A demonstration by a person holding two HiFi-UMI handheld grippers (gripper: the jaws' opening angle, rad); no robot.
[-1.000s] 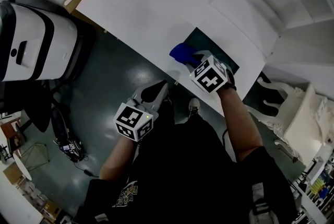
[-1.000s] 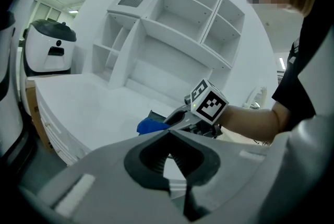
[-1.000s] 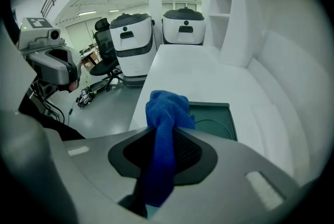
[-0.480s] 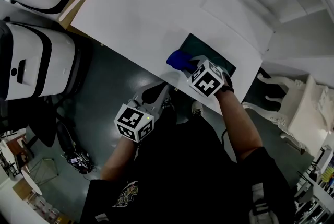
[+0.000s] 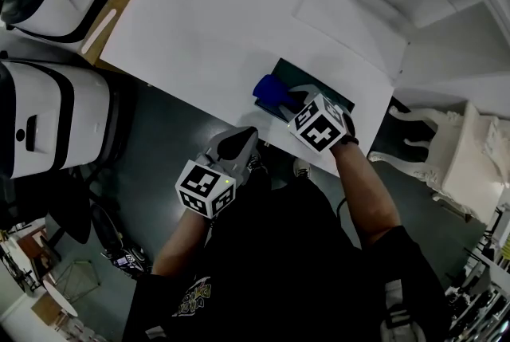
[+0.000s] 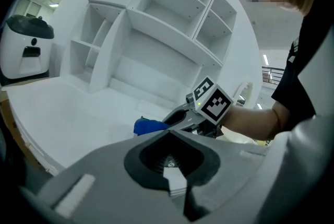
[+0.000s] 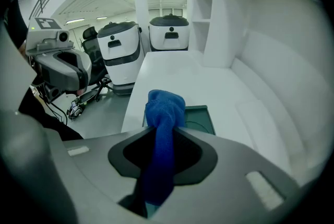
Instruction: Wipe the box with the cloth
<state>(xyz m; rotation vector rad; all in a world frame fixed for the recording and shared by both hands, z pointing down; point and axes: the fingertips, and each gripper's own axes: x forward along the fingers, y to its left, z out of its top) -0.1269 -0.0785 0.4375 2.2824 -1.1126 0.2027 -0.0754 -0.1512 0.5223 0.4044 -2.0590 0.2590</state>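
Head view shows your right claw (image 5: pixel 291 103) clamped on the blue cloth (image 5: pixel 269 89), with the bunched end sticking out past the tips and sitting at the near-left end of the dark green box (image 5: pixel 291 71). The box lies flat near the front edge of the white desk (image 5: pixel 199 37). Over the last second the cloth has barely shifted along the box; it hugs the same end as before, and most of the apparent change is your head moving. That suggests you are at the start of a stroke, or working one spot, with most of the top not yet wiped. Right gripper view confirms the grip: the cloth runs up between the jaws and its free end hangs over the box's near edge. Your left claw (image 5: pixel 245 137) is closed on nothing and hangs off the desk's front edge, apart from the box, so nothing steadies the box if the cloth drags it.
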